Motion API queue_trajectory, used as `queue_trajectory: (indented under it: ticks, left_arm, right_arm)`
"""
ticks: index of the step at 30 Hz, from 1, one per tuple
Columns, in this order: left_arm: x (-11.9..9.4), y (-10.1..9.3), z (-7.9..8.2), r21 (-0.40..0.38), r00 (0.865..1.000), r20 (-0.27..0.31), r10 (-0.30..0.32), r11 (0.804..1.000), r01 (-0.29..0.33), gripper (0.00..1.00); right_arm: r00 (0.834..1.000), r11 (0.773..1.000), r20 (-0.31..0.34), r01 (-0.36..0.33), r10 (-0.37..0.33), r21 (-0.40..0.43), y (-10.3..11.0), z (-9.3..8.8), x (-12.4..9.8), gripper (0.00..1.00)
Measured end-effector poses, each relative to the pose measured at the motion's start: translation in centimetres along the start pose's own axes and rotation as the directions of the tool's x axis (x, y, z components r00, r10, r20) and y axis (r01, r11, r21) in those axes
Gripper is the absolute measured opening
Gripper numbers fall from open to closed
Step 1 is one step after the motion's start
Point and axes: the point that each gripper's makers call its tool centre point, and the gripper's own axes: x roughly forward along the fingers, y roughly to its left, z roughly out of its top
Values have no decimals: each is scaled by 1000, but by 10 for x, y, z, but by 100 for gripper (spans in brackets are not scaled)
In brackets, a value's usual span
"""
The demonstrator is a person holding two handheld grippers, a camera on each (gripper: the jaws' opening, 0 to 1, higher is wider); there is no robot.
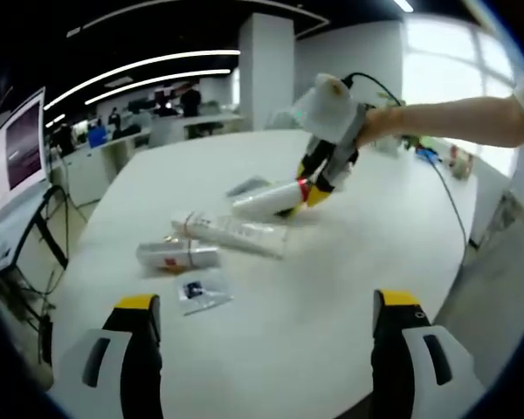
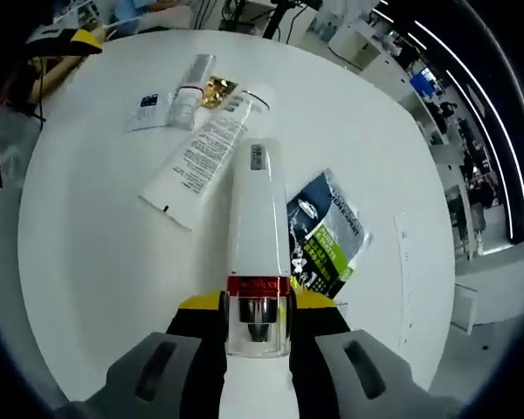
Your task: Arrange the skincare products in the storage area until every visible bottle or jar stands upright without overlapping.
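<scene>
The right gripper [image 2: 258,325] is clamped on a white bottle [image 2: 258,227] with a red band and clear cap, lying flat on the round white table [image 2: 87,253]. A dark sachet [image 2: 325,234] sits just beside it. Toward the far edge lie a long white tube [image 2: 205,148], a small silver tube [image 2: 190,83] and a small packet [image 2: 148,109].

Broad bare table [image 1: 314,349] ahead of left fingers; lying tube [image 1: 236,232], small bottle [image 1: 176,255], sachet [image 1: 204,291] clustered mid-table.
</scene>
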Motion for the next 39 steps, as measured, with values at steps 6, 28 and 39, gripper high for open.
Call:
queue_trajectory:
  ticks: [6,28,39]
  left_arm:
    - [0,0,0,8,1000,-2,-2,1000,2,94]
    - [0,-4,1,11,1000,2,-15,1000,15,92]
    - [1,-10,6,72,999,-13,-44,996,45,92]
  right_arm:
    - [999,998,2,36,-36,-57,0,0,-6,26]
    - [991,961,28,134,-131,-241,18,3,-42,26]
    - [981,910,31,191,-193,-369,32,2,-60,26]
